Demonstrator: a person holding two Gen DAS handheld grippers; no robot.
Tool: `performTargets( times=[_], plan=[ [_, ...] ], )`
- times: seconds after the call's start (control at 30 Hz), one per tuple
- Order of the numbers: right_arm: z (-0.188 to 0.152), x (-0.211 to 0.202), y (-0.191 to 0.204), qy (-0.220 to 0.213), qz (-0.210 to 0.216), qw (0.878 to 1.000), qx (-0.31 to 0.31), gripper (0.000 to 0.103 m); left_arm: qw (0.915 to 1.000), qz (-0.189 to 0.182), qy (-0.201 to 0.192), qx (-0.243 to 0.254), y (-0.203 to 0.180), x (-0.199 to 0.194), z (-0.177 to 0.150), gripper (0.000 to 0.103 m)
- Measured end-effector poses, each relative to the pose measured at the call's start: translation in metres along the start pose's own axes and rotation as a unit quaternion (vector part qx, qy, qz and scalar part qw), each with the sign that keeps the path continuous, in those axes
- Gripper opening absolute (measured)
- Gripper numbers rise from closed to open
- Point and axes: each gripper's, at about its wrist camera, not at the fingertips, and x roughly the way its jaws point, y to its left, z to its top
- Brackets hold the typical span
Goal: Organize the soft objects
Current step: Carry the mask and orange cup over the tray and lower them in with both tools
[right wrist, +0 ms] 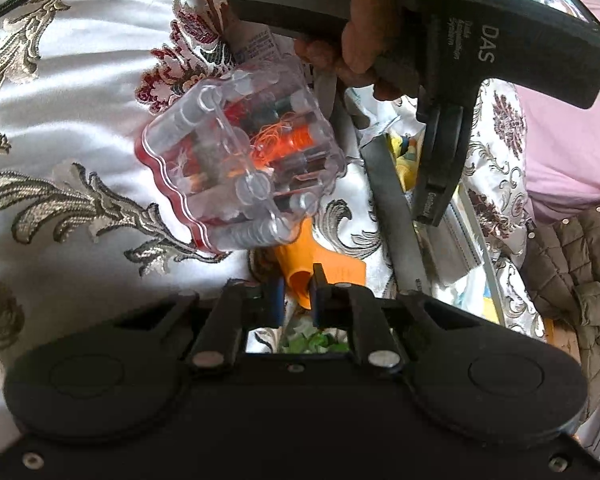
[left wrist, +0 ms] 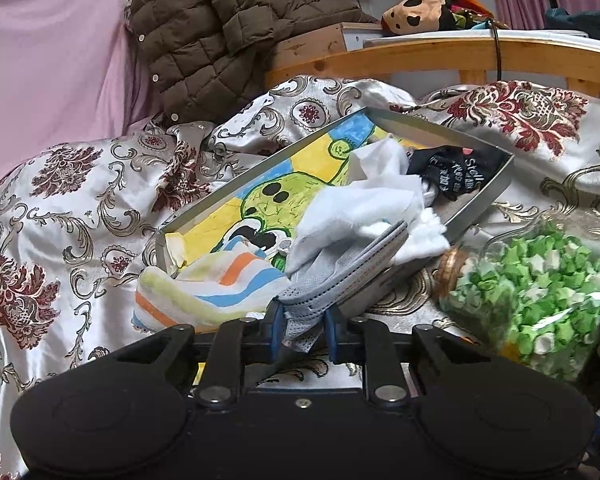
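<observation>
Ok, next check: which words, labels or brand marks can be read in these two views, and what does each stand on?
"DAS": on the handle of the left gripper, seen from the right wrist.
Smaller lines beside "DAS": too small to read.
Print on that gripper's finger: blurred.
"Stell...", partly legible: on the black fabric in the tray; the rest is unreadable.
Printed label behind the clear thread box: too small to read.
</observation>
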Motion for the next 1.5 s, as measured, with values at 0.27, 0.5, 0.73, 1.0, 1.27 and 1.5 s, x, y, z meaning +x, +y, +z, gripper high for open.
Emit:
performTargets(
  times=[0.27, 0.5, 0.73, 1.0, 1.27, 1.5],
  plan=[
    [0.000, -0.010, -0.011, -0.016, -0.051, 0.998, 0.019, 0.004, 0.9993, 0.002, -0.004, -0.037, 0.003, -0.022, 0.006, 0.021],
    [0.001, -0.016, -0.027, -0.040, -0.128, 0.990, 0.050, 0.004, 0.9968, 0.006, -0.025, -0.076, 0.009, -0.042, 0.019, 0.021],
    [-0.004, -0.005, -0.044, -0.039, -0.184, 0.980, 0.071, 0.004, 0.9922, 0.032, -0.048, -0.110, 0.021, -0.041, 0.027, 0.021],
    [-0.013, 0.037, -0.089, 0.007, -0.255, 0.962, 0.095, 0.004, 0.9863, 0.068, -0.040, -0.145, 0.042, -0.017, 0.030, 0.020],
    [-0.023, 0.072, -0.127, 0.050, -0.251, 0.959, 0.124, 0.004, 0.9845, 0.102, -0.015, -0.142, 0.054, 0.006, 0.025, 0.020],
    [-0.013, 0.090, -0.126, 0.075, -0.233, 0.964, 0.105, 0.007, 0.9842, 0.102, 0.007, -0.144, 0.057, 0.022, 0.024, 0.021]
  ],
)
